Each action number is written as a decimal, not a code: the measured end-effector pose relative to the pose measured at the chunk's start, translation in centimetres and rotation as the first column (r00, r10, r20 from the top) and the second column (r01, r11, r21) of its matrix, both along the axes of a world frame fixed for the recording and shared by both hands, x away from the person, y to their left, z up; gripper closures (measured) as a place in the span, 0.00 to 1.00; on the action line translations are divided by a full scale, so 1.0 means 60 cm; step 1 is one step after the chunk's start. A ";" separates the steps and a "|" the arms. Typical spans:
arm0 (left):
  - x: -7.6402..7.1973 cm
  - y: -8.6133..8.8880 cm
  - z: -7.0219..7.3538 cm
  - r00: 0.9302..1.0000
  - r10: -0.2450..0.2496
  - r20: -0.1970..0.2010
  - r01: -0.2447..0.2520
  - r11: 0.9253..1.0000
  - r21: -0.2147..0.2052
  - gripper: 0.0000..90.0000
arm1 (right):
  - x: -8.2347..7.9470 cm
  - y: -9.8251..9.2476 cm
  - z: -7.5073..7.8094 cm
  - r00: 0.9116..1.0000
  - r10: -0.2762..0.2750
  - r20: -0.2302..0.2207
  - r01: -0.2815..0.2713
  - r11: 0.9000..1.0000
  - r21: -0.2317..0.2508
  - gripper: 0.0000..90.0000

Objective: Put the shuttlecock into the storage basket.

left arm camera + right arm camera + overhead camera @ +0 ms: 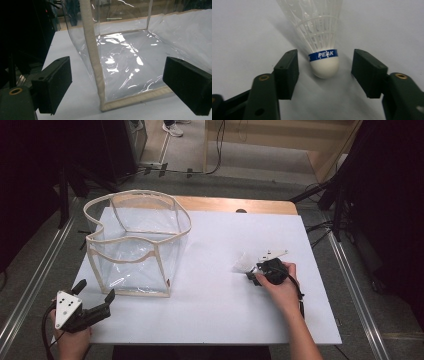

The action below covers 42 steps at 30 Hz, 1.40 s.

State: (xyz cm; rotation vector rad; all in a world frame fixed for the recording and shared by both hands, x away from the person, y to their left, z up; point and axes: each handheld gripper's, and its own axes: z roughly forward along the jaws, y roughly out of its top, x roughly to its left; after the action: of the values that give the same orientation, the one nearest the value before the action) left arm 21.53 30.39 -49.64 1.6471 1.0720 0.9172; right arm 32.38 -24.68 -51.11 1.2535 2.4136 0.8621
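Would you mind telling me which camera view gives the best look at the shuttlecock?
The right gripper view: the shuttlecock lies close up between the open jaws, untouched, its white cork tip, blue "PEAK" band and skirt sharp. The high view gives it as a small white blur ahead of the right gripper.

Shuttlecock (324, 65) between parted tool (325, 72) pads

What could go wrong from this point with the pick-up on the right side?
1. The right claw straddles the shuttlecock at its rounded white tip, with gaps on both sides; closing there could squeeze it out forward.
2. The shuttlecock looks light, so a nudge from one pad first might roll it across the table.
3. The clear bag has soft, sagging walls, so its opening may fold during a drop.
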 end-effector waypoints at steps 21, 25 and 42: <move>0.000 -0.001 0.000 1.000 -0.001 0.002 0.001 1.000 0.001 0.10 | -0.011 -0.005 0.040 0.998 -0.036 0.046 0.030 0.992 0.124 0.70; -0.001 0.000 0.000 1.000 0.000 0.000 0.000 1.000 0.002 0.10 | -0.013 0.006 0.056 0.998 -0.021 0.064 0.012 0.991 0.134 0.70; -0.001 0.000 0.000 1.000 -0.003 0.001 0.003 1.000 -0.001 0.10 | -0.007 0.051 0.107 0.993 0.030 0.111 -0.048 0.985 0.166 0.70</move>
State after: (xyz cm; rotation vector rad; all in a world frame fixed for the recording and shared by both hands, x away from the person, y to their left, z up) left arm 21.49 30.41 -49.63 1.6469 1.0689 0.9154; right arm 31.96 -21.65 -44.67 1.1866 2.3277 1.1367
